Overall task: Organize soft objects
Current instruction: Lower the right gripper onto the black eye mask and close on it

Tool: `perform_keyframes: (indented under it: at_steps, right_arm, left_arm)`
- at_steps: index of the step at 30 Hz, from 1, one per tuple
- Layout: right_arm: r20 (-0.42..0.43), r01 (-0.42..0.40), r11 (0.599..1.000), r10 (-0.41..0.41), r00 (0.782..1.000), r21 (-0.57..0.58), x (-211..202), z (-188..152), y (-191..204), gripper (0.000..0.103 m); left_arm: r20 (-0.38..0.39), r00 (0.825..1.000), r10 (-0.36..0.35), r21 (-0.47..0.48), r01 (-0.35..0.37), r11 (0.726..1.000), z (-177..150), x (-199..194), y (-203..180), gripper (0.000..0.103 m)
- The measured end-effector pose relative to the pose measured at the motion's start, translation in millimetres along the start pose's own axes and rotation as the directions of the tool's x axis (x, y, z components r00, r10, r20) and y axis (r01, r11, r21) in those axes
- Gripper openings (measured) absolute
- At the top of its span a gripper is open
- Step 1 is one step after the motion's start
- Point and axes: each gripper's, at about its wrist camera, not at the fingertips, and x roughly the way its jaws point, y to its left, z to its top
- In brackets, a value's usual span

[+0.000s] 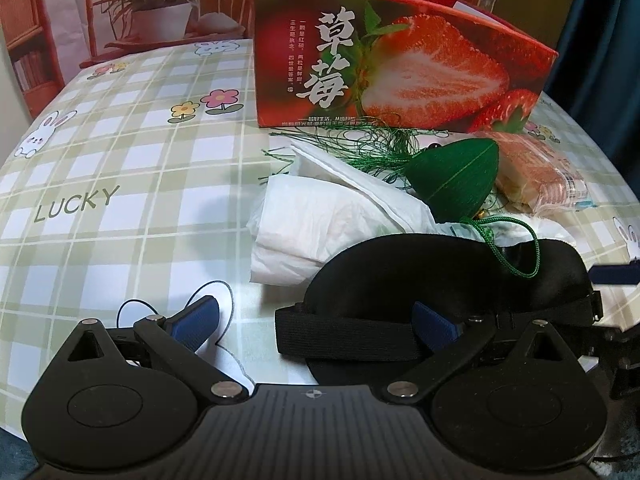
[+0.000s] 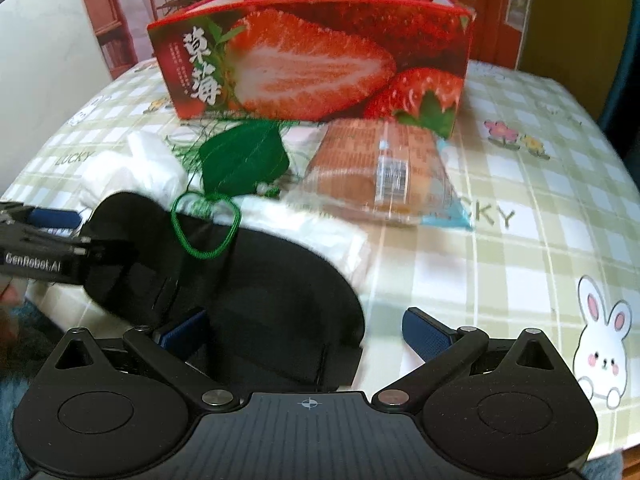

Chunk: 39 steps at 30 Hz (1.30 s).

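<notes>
The black padded fabric sleep mask with its elastic strap [image 1: 448, 280] lies at the near edge of the pile, its long axis running across both views, roughly side to side between the two tools; it sits directly ahead of both sets of tongs, its left end toward the left tongs [image 1: 320, 328] and its right end toward the right tongs [image 2: 308, 332]; neither is clearly nearer, each fronting its own end. The left tongs stand wide open; the right-hand blue pad [image 1: 434, 326] seems to touch the strap, the other pad is over bare cloth, and nothing is gripped. The right tongs are likewise spread wide, the mask's rounded end lying between the pads, with no hold that I can see. A green cord loop [image 2: 204, 226] lies over the mask, running back to the green thread-wrapped pyramid ornament [image 1: 456, 180]; crumpled white tissue [image 1: 320, 224] sits just behind, a clear-wrapped bread packet [image 2: 380, 176] beyond, then the open red strawberry-printed cardboard box [image 1: 400, 68], all on the green checked surface [image 1: 120, 200]; lifting the mask may drag that cord along.
</notes>
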Motion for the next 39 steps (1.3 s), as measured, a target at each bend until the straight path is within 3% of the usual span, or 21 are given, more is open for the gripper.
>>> perform_keyframes:
  at_steps: [8, 10, 12, 13, 16, 21, 29, 31, 33, 34, 36, 39]
  right_arm:
    - [-0.02, -0.089, 0.996, 0.089, 0.996, -0.003, 0.1, -0.9, 4.1, 0.097]
    - [-0.018, -0.108, 0.994, 0.108, 0.994, -0.013, -0.9, -0.3, 6.1, 0.092]
    - [-0.007, -0.131, 0.991, 0.131, 0.991, -0.003, -3.3, 0.2, 4.5, 0.083]
    - [0.001, -0.138, 0.99, 0.138, 0.99, 0.004, -4.7, 0.9, 3.3, 0.076]
    - [0.024, -0.136, 0.991, 0.136, 0.99, 0.012, -9.0, 2.3, 2.0, 0.071]
    - [0.054, -0.148, 0.989, 0.147, 0.988, 0.017, -13.8, 3.1, -0.8, 0.062]
    - [0.037, -0.125, 0.99, 0.123, 0.992, 0.065, -7.8, 0.8, -9.2, 0.063]
    - [0.036, -0.126, 0.989, 0.124, 0.992, 0.077, -6.6, -0.2, -10.5, 0.054]
    - [0.046, -0.121, 0.989, 0.118, 0.992, 0.083, -8.2, 0.4, -12.3, 0.028]
    - [0.054, -0.119, 0.989, 0.115, 0.992, 0.086, -9.5, 0.5, -13.3, 0.022]
    - [0.08, -0.118, 0.989, 0.111, 0.991, 0.088, -13.6, 1.3, -14.7, 0.013]
    - [0.128, -0.105, 0.992, 0.096, 0.987, 0.067, -20.0, 6.2, -14.4, 0.01]
  left_arm:
    - [0.007, 0.999, -0.054, -0.061, 0.054, 0.997, -1.0, -5.3, 9.8, 0.102]
    - [0.019, 0.997, -0.073, -0.09, 0.074, 0.993, -1.6, -8.2, 14.2, 0.096]
    - [0.03, 0.995, -0.093, -0.088, 0.095, 0.992, -1.7, -11.4, 13.2, 0.073]
    - [0.029, 0.994, -0.108, -0.082, 0.11, 0.991, -1.6, -12.5, 11.4, 0.066]
    - [0.022, 0.99, -0.138, -0.059, 0.139, 0.989, -3.0, -14.8, 6.3, 0.056]
    - [0.034, 0.99, -0.14, -0.074, 0.142, 0.987, -4.2, -15.1, 7.7, 0.026]
    - [0.046, 0.992, -0.119, -0.091, 0.122, 0.988, -3.4, -13.3, 15.7, 0.019]
    - [0.067, 0.993, -0.098, -0.101, 0.105, 0.989, -3.2, -16.0, 18.0, 0.018]
    - [0.098, 0.992, -0.077, -0.115, 0.089, 0.989, -2.5, -21.3, 21.6, 0.014]
    - [0.112, 0.991, -0.071, -0.122, 0.085, 0.989, -1.8, -23.8, 23.1, 0.013]
    - [0.142, 0.988, -0.06, -0.133, 0.079, 0.988, -1.1, -28.2, 25.4, 0.012]
    - [0.189, 0.98, -0.067, -0.141, 0.095, 0.985, -0.1, -35.8, 26.8, 0.011]
